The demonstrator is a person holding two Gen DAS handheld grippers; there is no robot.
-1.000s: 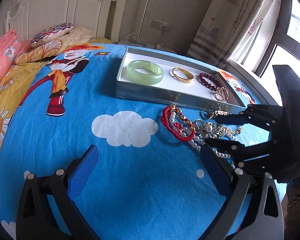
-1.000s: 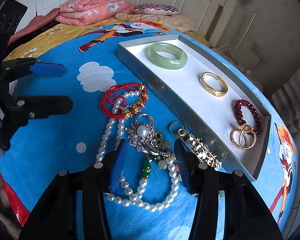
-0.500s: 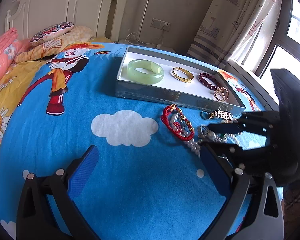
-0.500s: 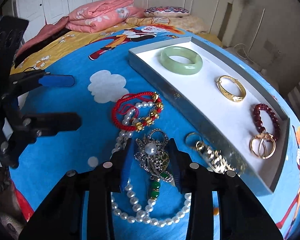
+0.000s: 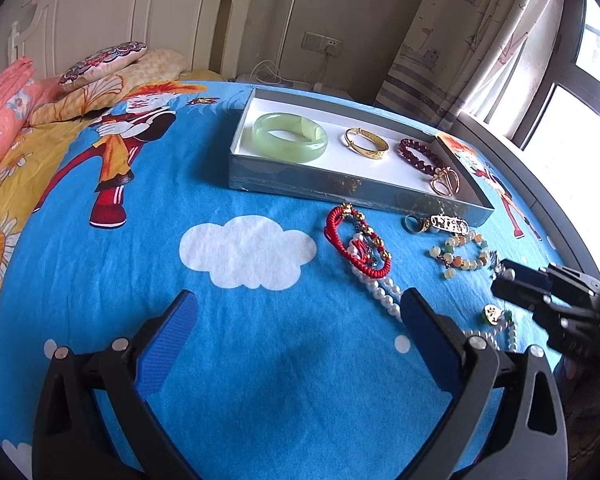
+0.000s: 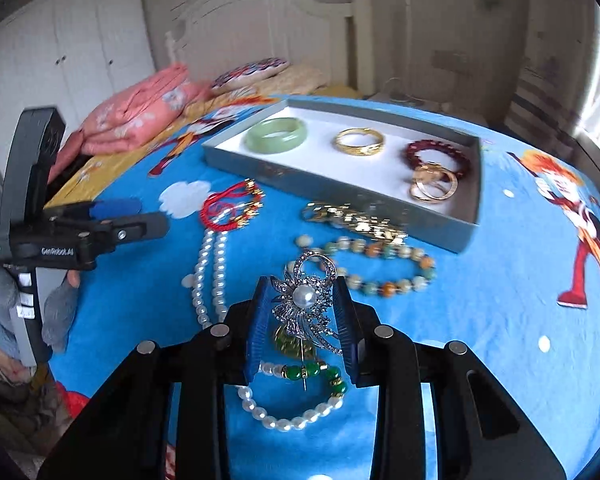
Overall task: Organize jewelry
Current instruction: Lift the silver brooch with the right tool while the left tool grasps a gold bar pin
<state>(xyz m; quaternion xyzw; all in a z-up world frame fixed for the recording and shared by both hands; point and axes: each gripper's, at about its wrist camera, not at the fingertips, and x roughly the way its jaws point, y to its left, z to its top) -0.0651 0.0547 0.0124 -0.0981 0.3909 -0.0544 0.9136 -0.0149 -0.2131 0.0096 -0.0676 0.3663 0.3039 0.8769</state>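
Right gripper [image 6: 302, 298] round brooch [image 6: 305, 300]; tray [image 6: 340, 190] with bangles [image 6: 277, 135]

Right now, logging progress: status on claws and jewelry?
Right claw shut on brooch, lifted. Left claw open, idle. Tray path unobstructed.

I see brooch [image 6: 306, 304]: glittery silver metal, glossy pearl | pads [image 6: 260, 320]: ribbed blue rubber | gripper [image 6: 303, 298]: matt black plastic | bangle [image 5: 289, 137]: smooth translucent green stone | gold bangle [image 5: 366, 143]: shiny metal | tray [image 5: 340, 188]: matt white lining, silvery card wall | sheet [image 5: 140, 248]: soft printed cloth | cord bracelet [image 5: 358, 248]: woven red
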